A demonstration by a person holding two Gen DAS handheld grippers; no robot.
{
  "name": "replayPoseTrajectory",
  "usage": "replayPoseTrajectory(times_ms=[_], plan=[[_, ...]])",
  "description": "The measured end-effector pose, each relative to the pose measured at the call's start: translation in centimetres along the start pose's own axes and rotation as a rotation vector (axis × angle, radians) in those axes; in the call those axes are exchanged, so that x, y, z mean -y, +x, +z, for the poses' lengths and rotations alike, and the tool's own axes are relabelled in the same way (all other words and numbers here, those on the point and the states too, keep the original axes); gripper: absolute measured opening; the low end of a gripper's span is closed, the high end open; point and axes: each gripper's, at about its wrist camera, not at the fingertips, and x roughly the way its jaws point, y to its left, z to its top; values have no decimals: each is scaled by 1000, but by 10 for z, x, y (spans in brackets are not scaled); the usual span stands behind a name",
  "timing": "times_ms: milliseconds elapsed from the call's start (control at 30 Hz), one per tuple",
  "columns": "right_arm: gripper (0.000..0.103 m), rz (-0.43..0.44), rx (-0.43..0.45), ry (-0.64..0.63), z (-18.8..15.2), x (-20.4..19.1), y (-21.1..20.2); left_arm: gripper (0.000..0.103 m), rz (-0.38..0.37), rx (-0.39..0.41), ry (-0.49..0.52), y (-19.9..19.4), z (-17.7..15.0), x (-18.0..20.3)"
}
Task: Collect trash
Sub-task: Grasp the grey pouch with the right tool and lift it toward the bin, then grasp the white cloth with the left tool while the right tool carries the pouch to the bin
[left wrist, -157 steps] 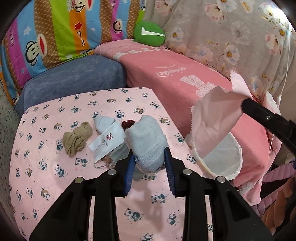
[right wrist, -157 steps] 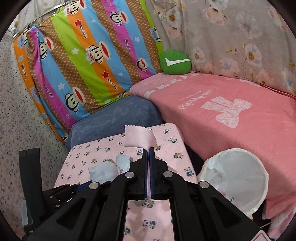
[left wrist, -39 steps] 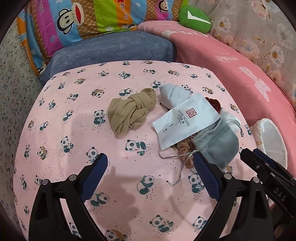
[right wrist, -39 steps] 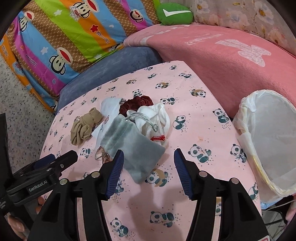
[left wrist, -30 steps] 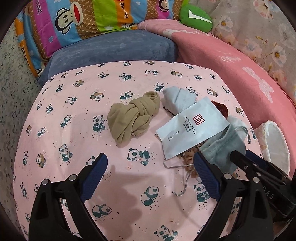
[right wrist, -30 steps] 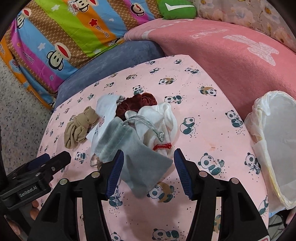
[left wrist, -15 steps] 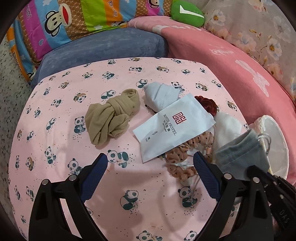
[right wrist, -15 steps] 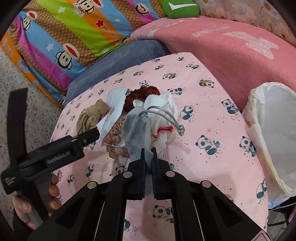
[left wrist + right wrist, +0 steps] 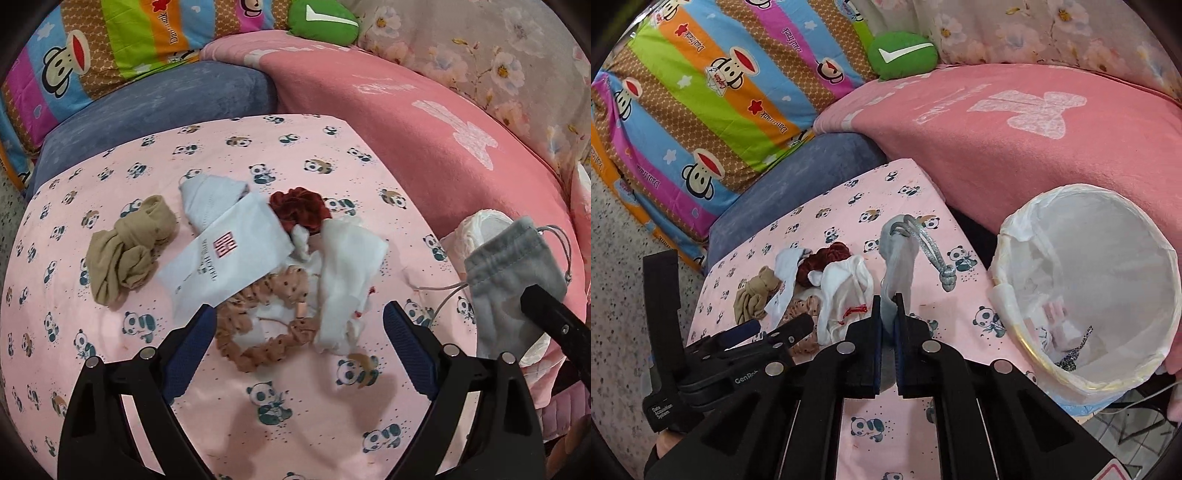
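From the left wrist, the left gripper (image 9: 297, 345) hangs with jaws spread wide and empty over the pile; they have just narrowed slightly with nothing pinched. The brown dotted scrunchie (image 9: 264, 332) and the white cloth (image 9: 351, 273) lie uncovered between its tips, since the grey drawstring pouch (image 9: 513, 280) has left the heap and now dangles at the right edge from the right gripper (image 9: 554, 325). A hotel sachet (image 9: 229, 254), a dark red scrunchie (image 9: 299, 210) and a tan knotted stocking (image 9: 129, 247) remain.

From the right wrist, the right gripper (image 9: 887, 317) is clamped on the pouch (image 9: 895, 266), lifted off the panda-print cloth (image 9: 882, 424). The lined bin (image 9: 1008, 295) stands near right, so a drop looks close. Behind lie a pink blanket (image 9: 1015, 140) and a striped monkey cushion (image 9: 713, 92).
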Motion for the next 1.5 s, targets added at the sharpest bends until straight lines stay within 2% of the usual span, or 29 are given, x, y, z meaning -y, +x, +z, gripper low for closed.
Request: replayPoseTrajectory(times_ms=[200, 300, 367, 433, 467, 900, 1267, 1500], plan=[[7, 4, 4, 30, 1, 17, -4, 68, -4, -23, 46, 20, 9, 24], [7, 5, 7, 36, 1, 23, -6, 46, -6, -43, 51, 29, 11, 27], [7, 5, 7, 39, 0, 26, -7, 24, -13, -59, 41, 32, 11, 26], [7, 6, 9, 45, -1, 29, -9, 13, -20, -60, 34, 31, 11, 25], [7, 8, 11, 49, -1, 32, -10, 10, -23, -54, 34, 29, 10, 26], [7, 28, 83, 61, 6, 44, -46, 9, -84, 53, 67, -33, 21, 58], [7, 4, 183, 64, 23, 71, -97, 9, -179, 106, 160, -68, 27, 122], [7, -22, 233, 80, 31, 96, -125, 9, -212, 124, 238, -77, 25, 165]])
